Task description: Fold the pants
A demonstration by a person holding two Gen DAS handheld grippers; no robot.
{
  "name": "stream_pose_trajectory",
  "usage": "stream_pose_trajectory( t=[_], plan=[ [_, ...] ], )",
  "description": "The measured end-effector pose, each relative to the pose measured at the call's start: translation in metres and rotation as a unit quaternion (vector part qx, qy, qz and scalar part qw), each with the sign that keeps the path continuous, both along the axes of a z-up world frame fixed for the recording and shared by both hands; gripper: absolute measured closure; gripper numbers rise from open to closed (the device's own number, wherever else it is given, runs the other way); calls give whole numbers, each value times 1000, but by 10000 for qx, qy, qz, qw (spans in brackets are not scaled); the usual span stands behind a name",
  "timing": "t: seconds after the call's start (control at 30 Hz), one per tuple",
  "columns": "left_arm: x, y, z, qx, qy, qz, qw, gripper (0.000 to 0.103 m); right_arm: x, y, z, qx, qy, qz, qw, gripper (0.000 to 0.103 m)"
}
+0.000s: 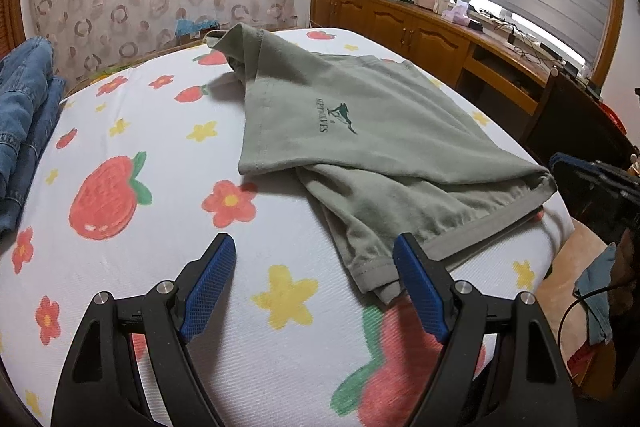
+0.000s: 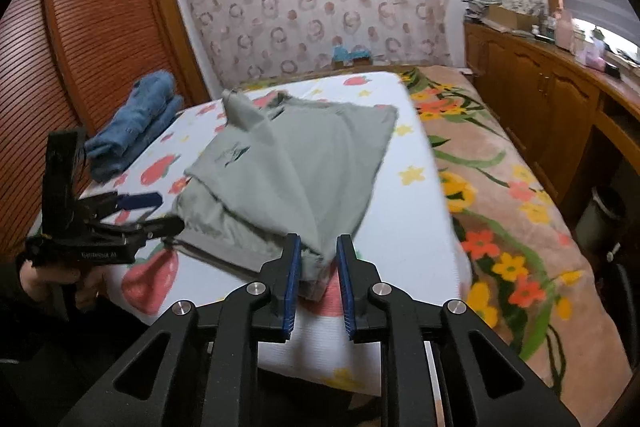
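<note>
Grey-green pants (shorts) (image 1: 360, 131) with a dark printed logo lie partly folded on the white fruit-print sheet (image 1: 160, 155). They also show in the right wrist view (image 2: 296, 163). My left gripper (image 1: 314, 247) is open and empty, just in front of the pants' near hem corner. My right gripper (image 2: 318, 247) has its jaws narrowed around a lifted fold of the pants at their near corner. The left gripper also shows in the right wrist view (image 2: 160, 215), at the pants' left edge.
A stack of folded blue jeans (image 1: 24, 131) lies at the left edge of the bed, also seen in the right wrist view (image 2: 136, 123). A wooden cabinet (image 1: 420, 35) with clutter runs along the right. A floral blanket (image 2: 500, 187) lies right of the sheet.
</note>
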State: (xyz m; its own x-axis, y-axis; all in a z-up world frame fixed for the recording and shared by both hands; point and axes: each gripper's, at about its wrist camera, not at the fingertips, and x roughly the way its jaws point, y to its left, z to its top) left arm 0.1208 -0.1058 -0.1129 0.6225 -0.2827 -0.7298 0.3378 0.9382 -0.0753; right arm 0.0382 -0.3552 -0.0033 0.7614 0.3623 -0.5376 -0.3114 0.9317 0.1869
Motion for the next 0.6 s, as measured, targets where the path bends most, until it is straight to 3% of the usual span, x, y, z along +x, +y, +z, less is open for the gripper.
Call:
stream_pose_trajectory(
  t=[0.23,0.37,0.6],
  plan=[
    [-9,9,12,-68,-214,85,9997,21,-3,5,11,-153,-240,38,9996,83],
    [-12,23,21,-115,-333,191,9992,21,4,17,14,-153,-336,173,9992,68],
    [-18,46,34,-196,-508,403,9977,21,25,50,16,-334,-365,566,9972,65]
  ],
)
